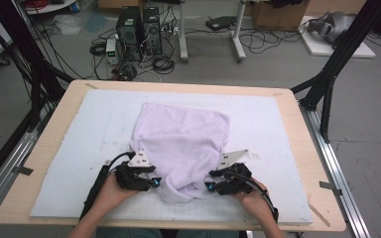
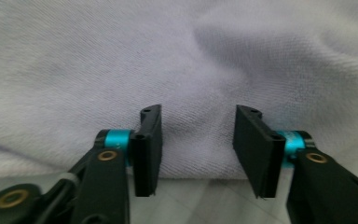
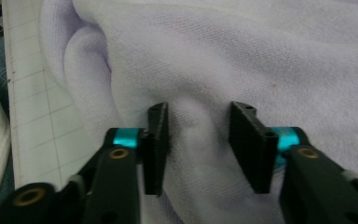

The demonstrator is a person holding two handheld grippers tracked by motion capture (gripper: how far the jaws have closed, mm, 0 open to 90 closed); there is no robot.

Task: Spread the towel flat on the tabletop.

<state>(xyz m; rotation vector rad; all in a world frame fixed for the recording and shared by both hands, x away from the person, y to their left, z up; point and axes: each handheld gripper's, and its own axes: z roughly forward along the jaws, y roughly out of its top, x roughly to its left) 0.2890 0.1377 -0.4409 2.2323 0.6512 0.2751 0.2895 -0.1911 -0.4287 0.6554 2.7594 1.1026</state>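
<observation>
Left gripper (image 1: pixel 155 182): jaws standing apart at the towel's near-left hem, pinching nothing.
Right gripper (image 1: pixel 209 186): jaws likewise parted, nosing a near-right fold.
Towel (image 1: pixel 183 141): lying rumpled mid-mat (image 1: pixel 79 148), bunched toward the tabletop's near edge.
Progress: seemingly early; both corners are waiting to be gripped, and any spreading or folding is still to come.
</observation>
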